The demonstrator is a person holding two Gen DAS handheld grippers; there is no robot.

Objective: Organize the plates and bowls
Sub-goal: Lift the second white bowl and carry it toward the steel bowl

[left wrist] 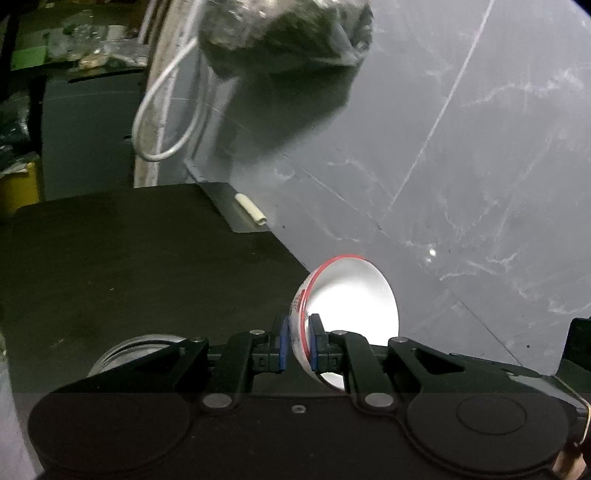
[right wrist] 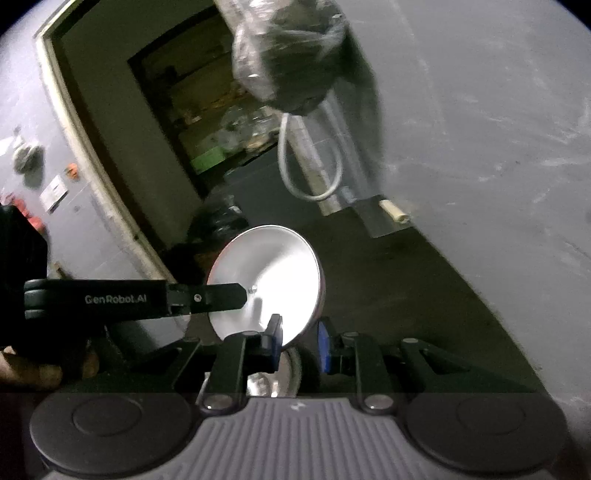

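Observation:
A white bowl with a red rim is tilted on its side above the dark counter. My left gripper is shut on its rim, one blue pad on each side of the wall. In the right wrist view the same bowl shows its bright inside, with the left gripper's black finger reaching in from the left. My right gripper is open, its blue pads apart just below the bowl's lower edge. A metal plate lies under it and also shows in the left wrist view.
A grey scuffed wall stands to the right of the counter. A plastic-wrapped bundle and a white cable loop hang on it. A small white tube lies at the counter's far corner. A doorway opens at the left.

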